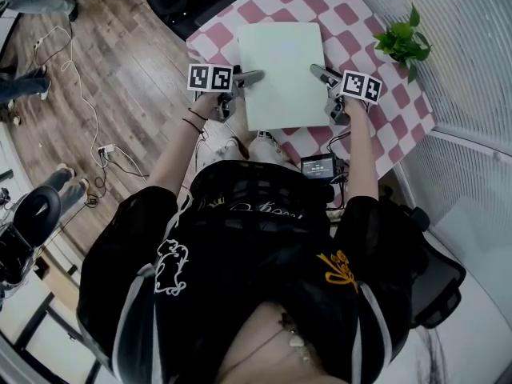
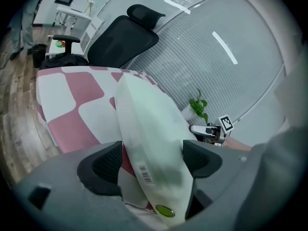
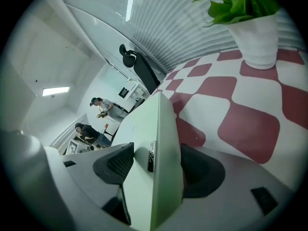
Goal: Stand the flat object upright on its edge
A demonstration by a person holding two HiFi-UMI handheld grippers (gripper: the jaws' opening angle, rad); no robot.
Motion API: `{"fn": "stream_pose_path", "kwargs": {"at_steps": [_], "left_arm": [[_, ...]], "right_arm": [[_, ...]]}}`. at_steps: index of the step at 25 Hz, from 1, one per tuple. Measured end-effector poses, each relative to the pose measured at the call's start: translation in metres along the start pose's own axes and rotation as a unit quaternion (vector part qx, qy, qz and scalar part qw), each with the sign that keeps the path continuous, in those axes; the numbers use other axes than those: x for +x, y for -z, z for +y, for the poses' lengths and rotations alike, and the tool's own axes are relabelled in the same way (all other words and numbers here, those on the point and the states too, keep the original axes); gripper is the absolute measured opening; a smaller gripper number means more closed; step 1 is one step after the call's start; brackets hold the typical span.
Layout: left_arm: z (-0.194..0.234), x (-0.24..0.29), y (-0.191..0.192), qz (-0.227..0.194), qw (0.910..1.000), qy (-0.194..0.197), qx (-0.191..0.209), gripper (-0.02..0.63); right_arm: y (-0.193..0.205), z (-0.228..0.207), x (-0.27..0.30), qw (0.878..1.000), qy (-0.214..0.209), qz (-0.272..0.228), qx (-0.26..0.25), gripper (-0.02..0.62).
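A pale green flat object [image 1: 282,70] shows its broad face on the pink-and-white checked table [image 1: 356,18]. My left gripper [image 1: 242,82] is at its near left edge and my right gripper [image 1: 326,78] at its near right edge. In the left gripper view the object [image 2: 149,124], bearing a barcode label, runs between the jaws of the left gripper [image 2: 151,160]; pink table shows between it and the left pad. In the right gripper view its thin edge [image 3: 161,143] stands between the wide-set jaws of the right gripper [image 3: 154,165]. Both grippers are open.
A small potted plant [image 1: 404,42] stands at the table's right side, close to the right gripper. A black office chair [image 2: 120,40] is beyond the table's far side. A small black device [image 1: 318,166] hangs at the near table edge. Cables lie on the wooden floor at the left.
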State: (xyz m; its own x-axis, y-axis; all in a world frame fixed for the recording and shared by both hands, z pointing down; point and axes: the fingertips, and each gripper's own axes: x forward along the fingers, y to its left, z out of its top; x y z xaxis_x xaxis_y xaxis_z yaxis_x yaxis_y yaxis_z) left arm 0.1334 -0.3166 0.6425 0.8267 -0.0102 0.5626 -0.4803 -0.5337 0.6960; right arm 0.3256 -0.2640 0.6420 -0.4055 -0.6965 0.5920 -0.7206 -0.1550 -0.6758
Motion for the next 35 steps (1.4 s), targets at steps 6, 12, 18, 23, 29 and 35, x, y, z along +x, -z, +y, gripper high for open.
{"fn": "stream_pose_path", "kwargs": {"at_steps": [6,12,18,23,29,35], "left_arm": [[-0.002,0.006,0.002,0.011,0.9995,0.025,-0.015,0.390],[-0.008,-0.003,0.001,0.017,0.9996,0.013,0.017,0.381],[-0.031,-0.017,-0.018,-0.008,0.9952,0.017,0.096,0.370],[-0.054,-0.030,-0.042,-0.030,0.9849,0.010,0.170,0.362],[-0.086,-0.043,-0.078,-0.059,0.9567,-0.014,0.285,0.354],[-0.104,-0.054,-0.108,-0.075,0.9087,-0.077,0.403,0.346]], "right_arm": [[0.002,0.003,0.001,1.000,-0.001,-0.005,0.014,0.265],[-0.002,0.016,-0.012,0.997,0.046,-0.021,-0.059,0.254],[-0.007,0.037,-0.039,0.992,0.064,-0.058,-0.093,0.239],[-0.022,0.061,-0.064,0.984,0.069,-0.101,-0.133,0.232],[-0.045,0.088,-0.090,0.964,0.097,-0.141,-0.201,0.225],[-0.067,0.110,-0.105,0.931,0.148,-0.170,-0.286,0.218]]}}
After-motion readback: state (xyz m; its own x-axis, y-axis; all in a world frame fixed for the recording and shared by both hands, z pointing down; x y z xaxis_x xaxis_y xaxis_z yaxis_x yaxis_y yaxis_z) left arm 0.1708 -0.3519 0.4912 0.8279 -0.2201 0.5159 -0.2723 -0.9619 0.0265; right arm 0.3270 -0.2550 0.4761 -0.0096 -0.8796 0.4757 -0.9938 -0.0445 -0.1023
